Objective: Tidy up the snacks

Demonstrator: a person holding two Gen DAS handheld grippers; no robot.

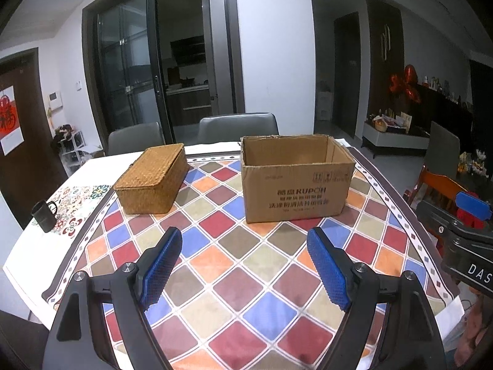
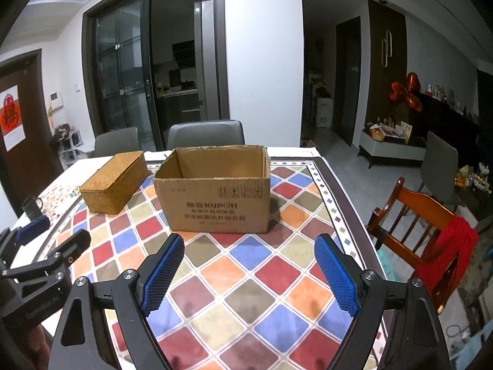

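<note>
Nearest, the left gripper (image 1: 245, 240) is held wide apart and empty above the chequered tablecloth (image 1: 234, 277), and the right gripper (image 2: 249, 248) is likewise spread wide with nothing between its blue pads (image 2: 161, 273). Both are poised over the near part of the worktop (image 1: 24, 246), short of either container.

No snacks are seen in either view; the task's things may be judged to lie inside one of the two containers, though this cannot be told. The cardboard box (image 2: 212, 197) stands open-topped just ahead of the right gripper, and the inside that shows appears bare. The lidded wicker basket (image 1: 152, 180) sits to its left, apart from it, ahead of the left gripper.

The step in hand is judged to be the opening of the basket. It is best done by bringing the left gripper to the lid's near edge, closing on the rim only, and lifting straight up while the base is steadied by the right. The black mug (image 1: 44, 215) at the far left edge should be kept clear of.
</note>
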